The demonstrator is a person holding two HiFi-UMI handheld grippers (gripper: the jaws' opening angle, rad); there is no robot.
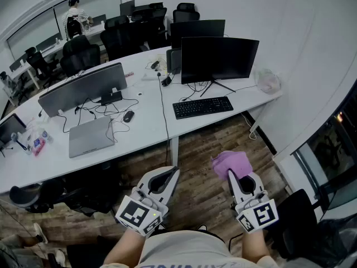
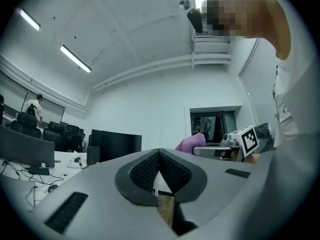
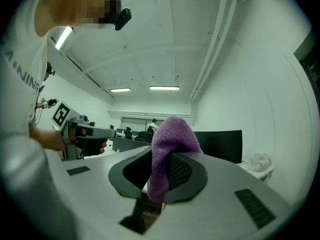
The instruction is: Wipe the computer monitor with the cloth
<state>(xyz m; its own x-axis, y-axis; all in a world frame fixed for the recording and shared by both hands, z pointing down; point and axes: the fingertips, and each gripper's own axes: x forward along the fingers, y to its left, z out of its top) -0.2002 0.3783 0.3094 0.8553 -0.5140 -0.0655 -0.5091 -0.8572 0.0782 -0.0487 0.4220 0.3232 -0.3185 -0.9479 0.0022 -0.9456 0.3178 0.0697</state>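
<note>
Right gripper [image 3: 161, 178]: jaws were seen clamped on the purple cloth [image 3: 172, 134], which was bunched between the pads and stood up above the tips in a rounded hump. Left gripper [image 2: 159, 173]: jaws were seen pressed together, nothing held between them.

In the head view both grippers were held low and close to the body, over the wood floor [image 1: 201, 149], short of the white desk [image 1: 150, 121]. No contact with any screen was noted; wiping was judged not yet begun.

The nearest computer monitor [image 1: 218, 59] was noted on the far part of the desk, upright on its stand, dark face turned toward the person, a black keyboard [image 1: 202, 106] lying in front of it. From the cloth it lay ahead and a little to the left, well apart, with floor and desk edge between. Its long axis was seen running left to right, across the line of approach.

The cloth-bearing right gripper was judged the nearer of the two to that screen; the left was offset further to the side. A forward and upward reach was judged to be called for, with the cloth brought flat against the face and strokes run along the width.
</note>
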